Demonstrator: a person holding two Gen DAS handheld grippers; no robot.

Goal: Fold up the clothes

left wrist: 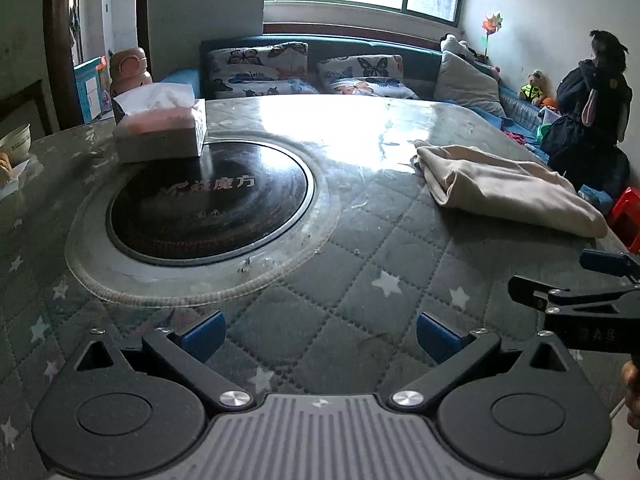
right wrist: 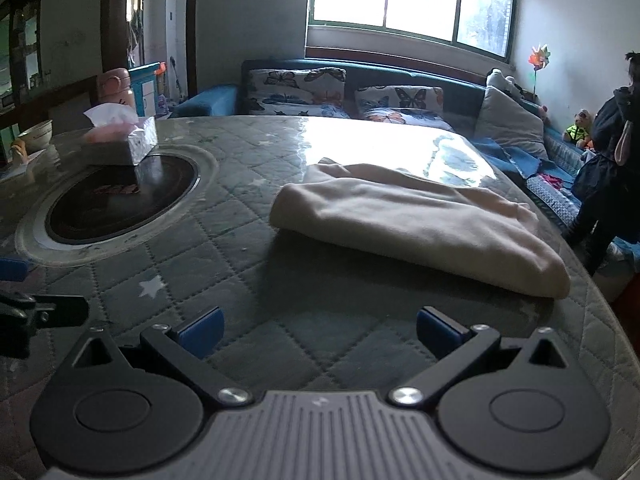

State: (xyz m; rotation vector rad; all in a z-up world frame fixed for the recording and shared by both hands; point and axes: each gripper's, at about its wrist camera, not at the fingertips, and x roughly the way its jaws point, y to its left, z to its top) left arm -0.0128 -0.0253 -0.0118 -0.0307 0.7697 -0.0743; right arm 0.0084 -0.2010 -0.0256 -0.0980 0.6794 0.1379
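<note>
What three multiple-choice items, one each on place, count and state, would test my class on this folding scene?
1. Where does the tissue box sit?
A. Partly on the black disc
B. On the cloth
C. On the sofa

2. How many butterfly pillows lean on the sofa?
A. One
B. Two
C. Four

3. How is the cloth now?
A. Spread flat
B. Hanging off a chair
C. Folded, lying free on the table

Answers: 1 A, its corner overlaps the disc. 2 B, two patterned ones show side by side. 3 C, both the left hand-held gripper and the right hand-held gripper are open and empty.
</note>
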